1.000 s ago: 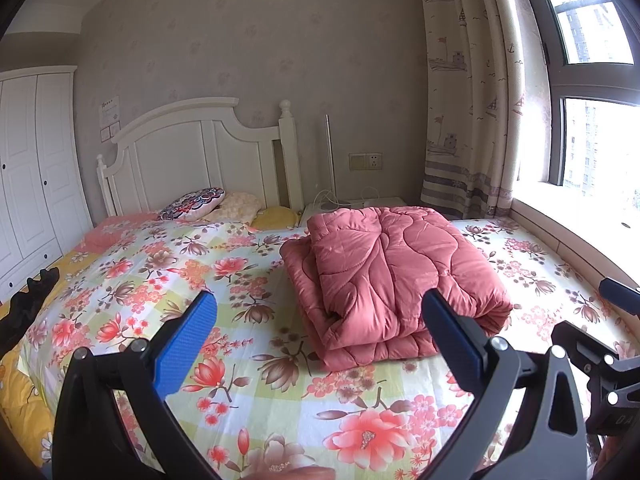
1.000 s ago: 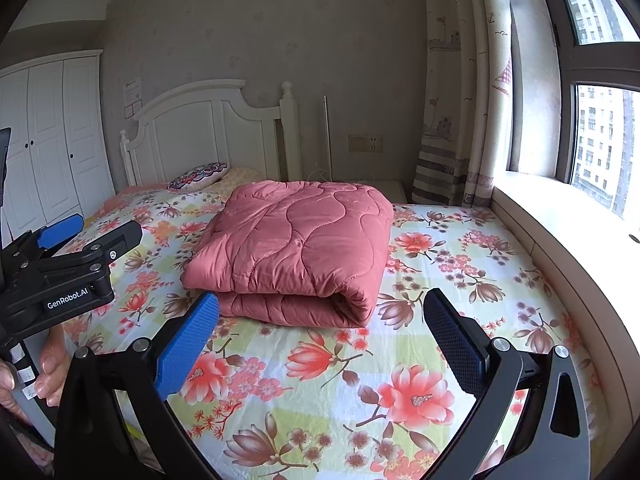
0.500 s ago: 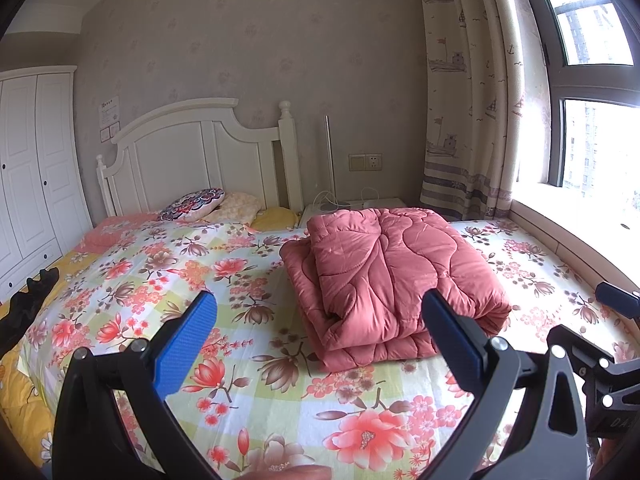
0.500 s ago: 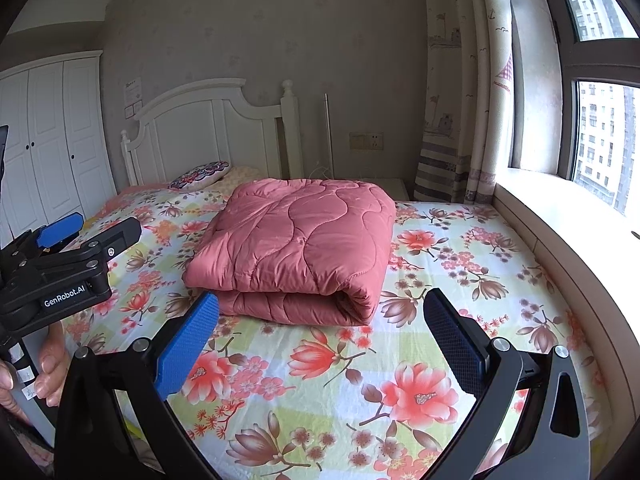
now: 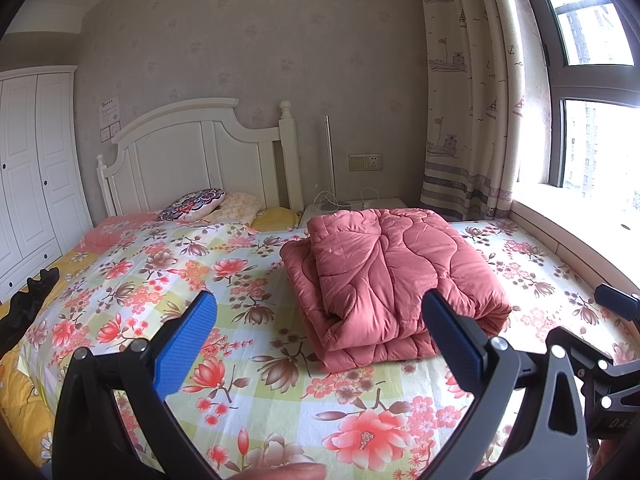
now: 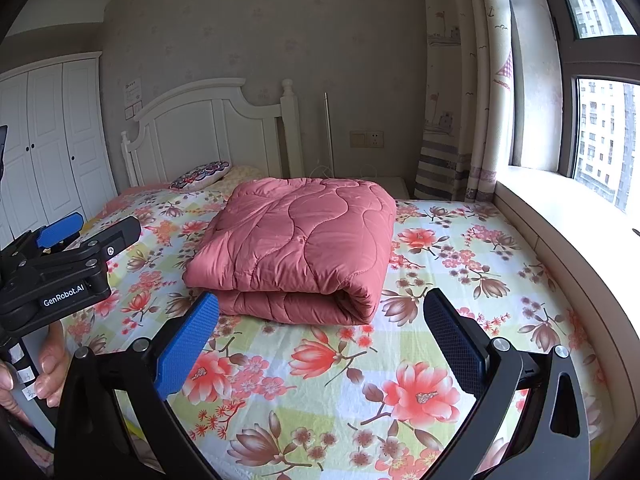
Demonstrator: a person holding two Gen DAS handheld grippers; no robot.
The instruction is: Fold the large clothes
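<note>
Hovering at the foot edge of the bed (image 6: 500, 248), both tongs spread wide and empty: left tongs (image 5: 320, 344), right tongs (image 6: 320, 336). Pink quilt (image 6: 300, 240) already folded into a thick bundle, resting mid-bed, nearer the window side, well apart from either pair. Lying straight ahead of the right tongs, ahead and rightward of the left. Long axis seemingly toward the headboard (image 6: 208, 128). Right likely nearer; folding looks nearly done.

White headboard (image 5: 200, 152); white wardrobe (image 5: 32, 168); curtained window (image 6: 592, 128); daylight.
</note>
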